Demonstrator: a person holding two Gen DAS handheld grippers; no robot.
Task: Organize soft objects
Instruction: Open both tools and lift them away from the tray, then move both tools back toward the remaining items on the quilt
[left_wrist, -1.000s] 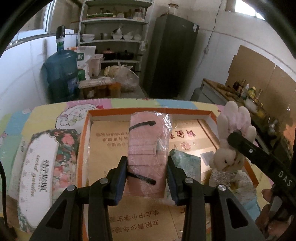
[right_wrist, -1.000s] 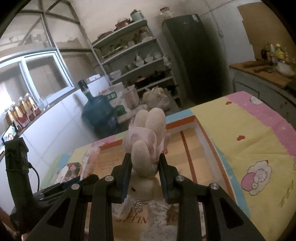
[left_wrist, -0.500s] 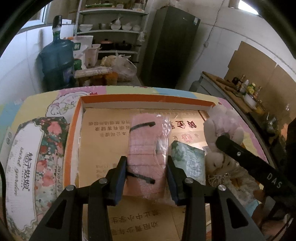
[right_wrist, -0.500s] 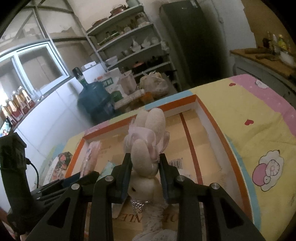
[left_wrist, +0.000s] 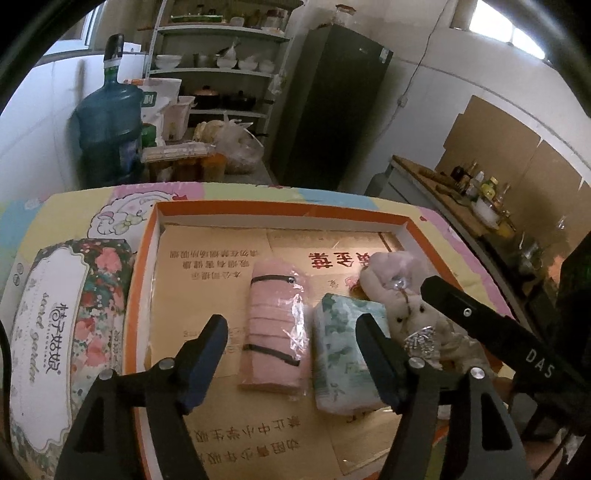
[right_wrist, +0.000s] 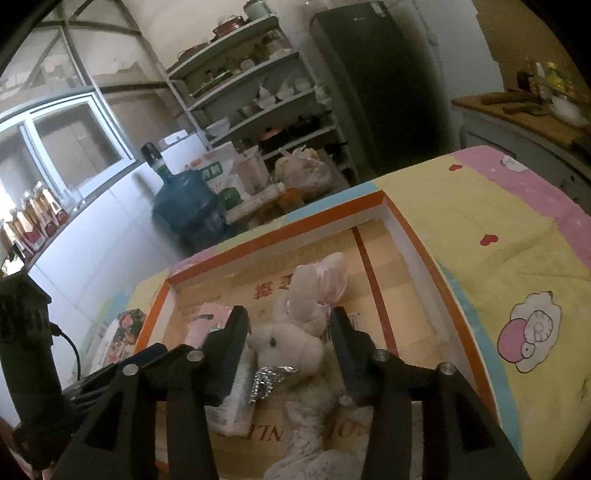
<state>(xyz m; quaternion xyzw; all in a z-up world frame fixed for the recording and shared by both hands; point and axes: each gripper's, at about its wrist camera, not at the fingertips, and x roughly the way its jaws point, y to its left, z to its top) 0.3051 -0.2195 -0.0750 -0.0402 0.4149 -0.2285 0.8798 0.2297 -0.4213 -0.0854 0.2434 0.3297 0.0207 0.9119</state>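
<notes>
An orange-rimmed cardboard box (left_wrist: 280, 209) lies open on the table. In it a pink wrapped pack (left_wrist: 275, 328) lies flat, with a green floral pack (left_wrist: 341, 354) beside it on the right. A white plush rabbit (right_wrist: 295, 339) with a pink bow lies in the box to the right of them; it also shows in the left wrist view (left_wrist: 410, 306). My left gripper (left_wrist: 291, 362) is open above the pink pack. My right gripper (right_wrist: 288, 347) is open, its fingers on either side of the rabbit's head.
A floral tissue pack (left_wrist: 66, 325) lies on the table left of the box. The table has a pastel cartoon cover (right_wrist: 517, 258). Behind stand a blue water jug (left_wrist: 107, 122), shelves (left_wrist: 218, 74) and a dark fridge (left_wrist: 328, 110).
Both grippers have opened. The pink pack and the rabbit were let go and now lie in the box. Both grippers have pulled back slightly.
</notes>
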